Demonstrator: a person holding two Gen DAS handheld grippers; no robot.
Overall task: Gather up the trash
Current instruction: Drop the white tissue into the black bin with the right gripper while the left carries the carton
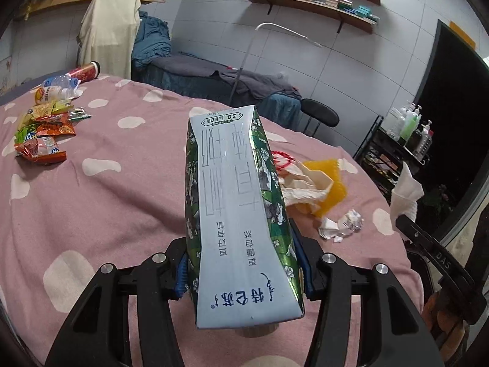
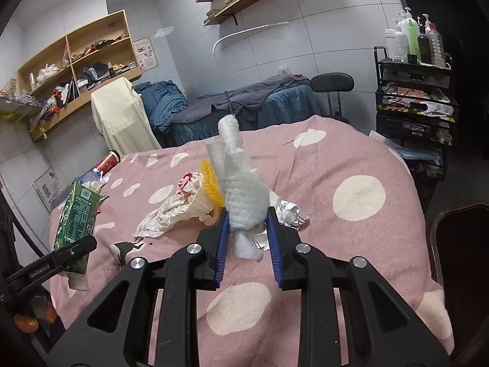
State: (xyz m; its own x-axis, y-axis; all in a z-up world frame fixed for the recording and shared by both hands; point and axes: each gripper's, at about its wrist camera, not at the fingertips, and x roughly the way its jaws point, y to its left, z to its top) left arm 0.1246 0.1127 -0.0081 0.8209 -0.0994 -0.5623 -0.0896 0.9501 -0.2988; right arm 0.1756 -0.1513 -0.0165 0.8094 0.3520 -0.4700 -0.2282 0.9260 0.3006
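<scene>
Grey-tiled walls carry wooden shelves (image 2: 76,70) stacked with boxes and clutter, and a massage bed with blue-grey covers (image 2: 244,104) stands against the far wall beside a black stool (image 2: 331,81). Nearer, a bed under a pink bedspread with cream spots (image 1: 107,189) fills most of both views and bears the trash. A black wire rack (image 2: 415,98) with pump bottles on top stands at its right side.

On the spread's far left lies a pile of snack wrappers (image 1: 42,136), with plastic bottles (image 1: 59,87) and a red tube can (image 1: 84,72) just behind it. Toward the right lies a crumpled cream paper bag with a yellow piece (image 1: 318,188), and just beside it a small wad of printed paper (image 1: 343,224).

The left tool (image 1: 243,270) is pinching a green and pale-blue milk carton (image 1: 232,202) by its lower part, its blue pads pressed on both sides, the carton raised above the bedspread and pointing away from the camera. The right wrist view shows the same carton at the left edge.

The right tool (image 2: 247,235) is pinching a crumpled white paper towel (image 2: 241,189), which stands up between its blue pads, clear of the bedspread and in front of the paper bag.
</scene>
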